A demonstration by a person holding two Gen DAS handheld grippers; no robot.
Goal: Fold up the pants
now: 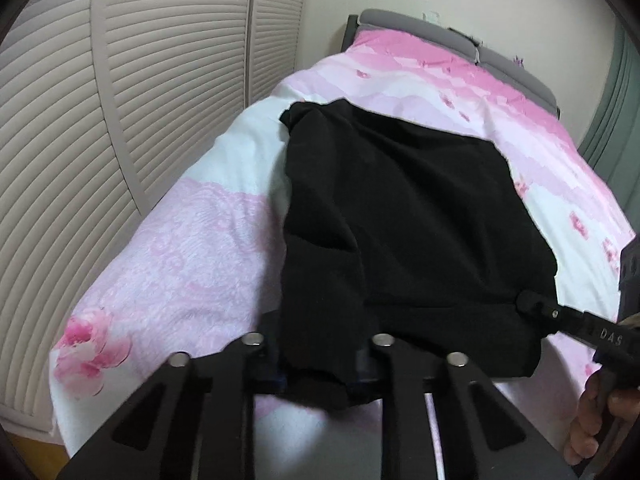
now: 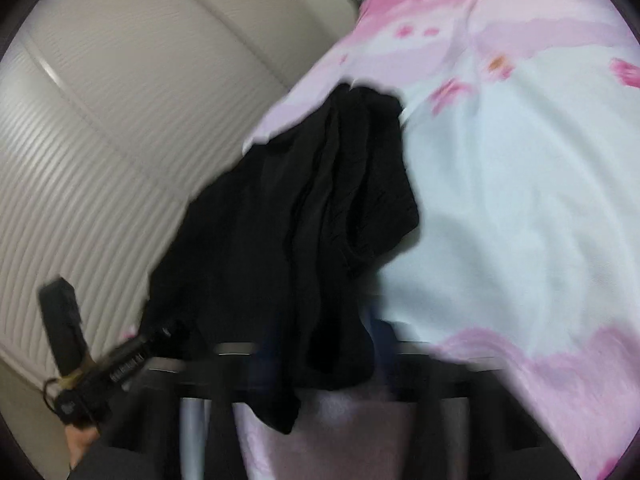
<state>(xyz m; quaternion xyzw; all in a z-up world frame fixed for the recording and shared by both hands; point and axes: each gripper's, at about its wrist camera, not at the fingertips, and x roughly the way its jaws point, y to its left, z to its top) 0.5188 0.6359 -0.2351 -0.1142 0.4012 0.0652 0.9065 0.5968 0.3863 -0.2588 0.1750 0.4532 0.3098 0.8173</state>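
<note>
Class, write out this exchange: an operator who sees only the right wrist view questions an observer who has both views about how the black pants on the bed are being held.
Operator: My picture is blurred. Is the right gripper actually on the pants?
Observer: Yes. The left wrist view shows the right gripper pinching the right-hand edge of the black pants, which lie spread on the pink bedspread.
Operator: And the left gripper's own jaws? I only see it side-on.
Observer: The left gripper is closed on the near edge of the pants, and cloth hangs down between its fingers.
</note>
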